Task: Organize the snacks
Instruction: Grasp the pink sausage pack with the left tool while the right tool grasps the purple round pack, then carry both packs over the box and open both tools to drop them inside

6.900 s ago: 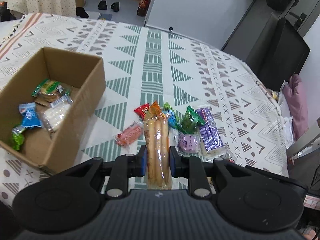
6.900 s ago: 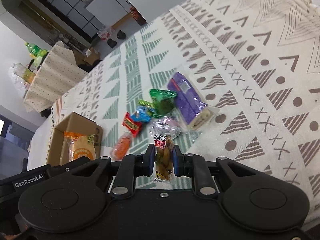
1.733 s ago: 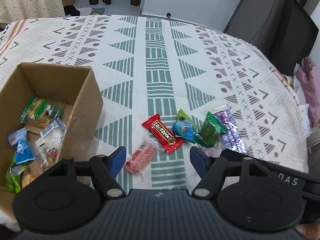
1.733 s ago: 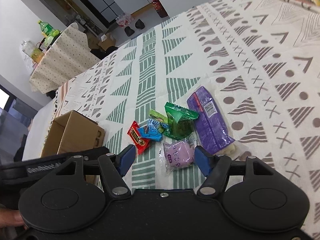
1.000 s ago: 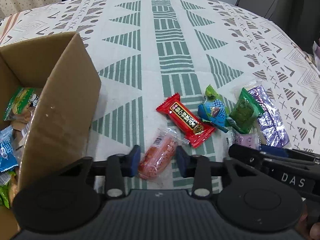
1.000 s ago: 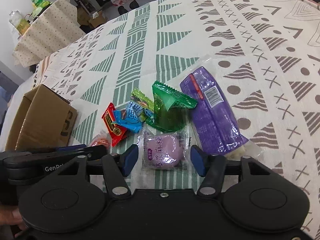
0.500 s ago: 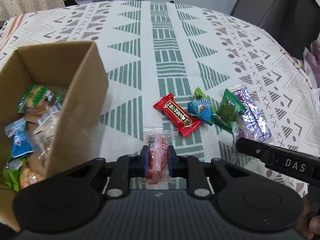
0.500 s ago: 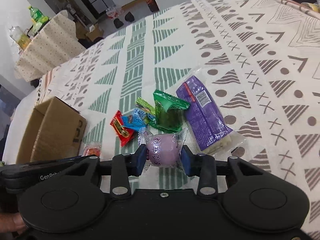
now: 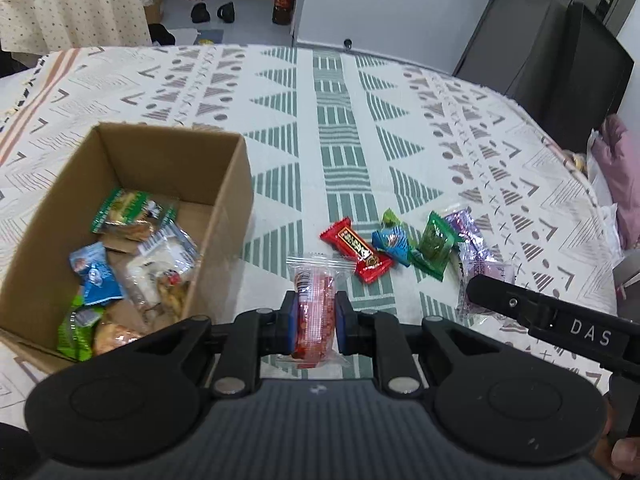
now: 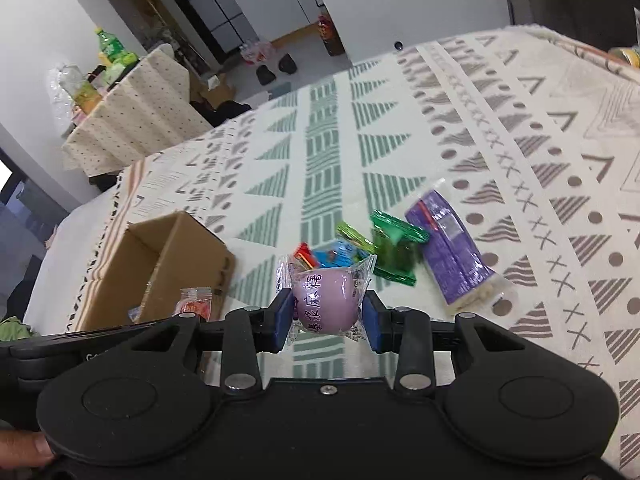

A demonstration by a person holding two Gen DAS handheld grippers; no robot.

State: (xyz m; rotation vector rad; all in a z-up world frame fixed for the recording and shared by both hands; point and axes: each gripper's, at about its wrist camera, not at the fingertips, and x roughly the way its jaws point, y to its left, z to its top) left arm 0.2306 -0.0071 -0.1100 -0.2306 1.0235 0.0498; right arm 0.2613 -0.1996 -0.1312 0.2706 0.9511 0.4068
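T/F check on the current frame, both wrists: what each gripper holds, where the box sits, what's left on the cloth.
1. The left gripper is shut on the pink snack. True.
2. The right gripper is open. False: it is shut on the purple round snack.
3. The cardboard box holds no snacks. False: several packets lie inside.
4. The red bar lies on the cloth. True.
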